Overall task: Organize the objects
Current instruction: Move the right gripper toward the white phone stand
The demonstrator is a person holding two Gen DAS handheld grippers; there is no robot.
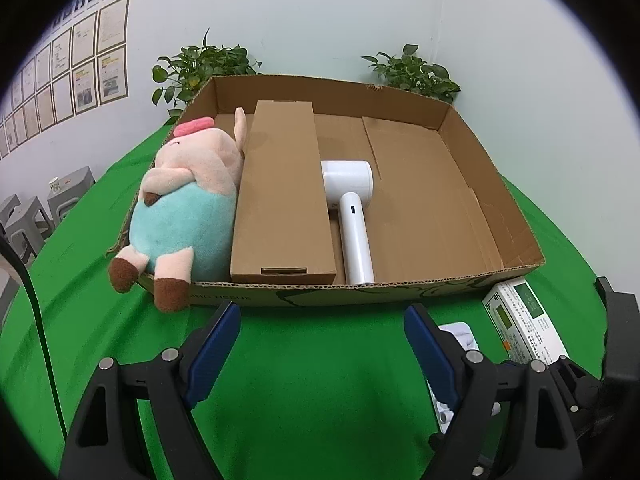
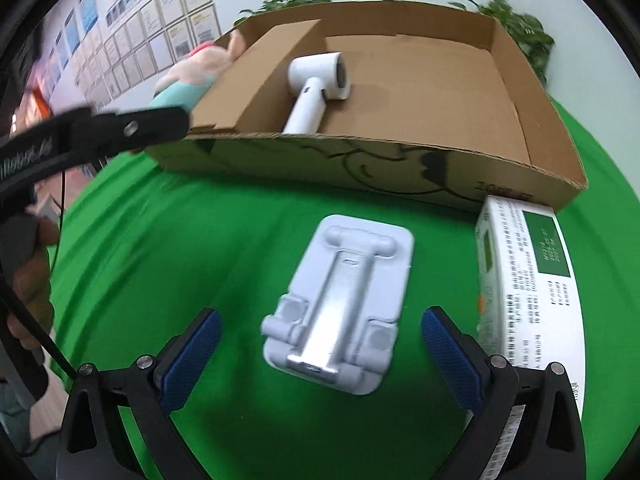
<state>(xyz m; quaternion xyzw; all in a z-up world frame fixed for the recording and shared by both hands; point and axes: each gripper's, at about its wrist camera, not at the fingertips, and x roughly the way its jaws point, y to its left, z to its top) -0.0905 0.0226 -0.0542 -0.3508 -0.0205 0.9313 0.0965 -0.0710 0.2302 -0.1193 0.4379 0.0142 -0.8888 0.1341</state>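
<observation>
A shallow cardboard box (image 1: 516, 208) (image 2: 400, 168) on the green cloth holds a plush pig (image 1: 188, 208) (image 2: 188, 76), a long brown carton (image 1: 284, 192) and a white hair dryer (image 1: 352, 208) (image 2: 320, 84). In front of the box lie a white folding stand (image 2: 340, 308) (image 1: 456, 336) and a white-and-green printed box (image 2: 524, 280) (image 1: 524, 324). My right gripper (image 2: 320, 344) is open, its blue pads on either side of the stand's near end and apart from it. My left gripper (image 1: 320, 340) hangs open over bare cloth before the box's front wall.
Potted plants (image 1: 208, 68) stand behind the box against the white wall. Grey stools (image 1: 32, 216) sit at the left beyond the table. The left tool's black arm (image 2: 100, 128) and a hand (image 2: 28, 280) cross the left of the right wrist view.
</observation>
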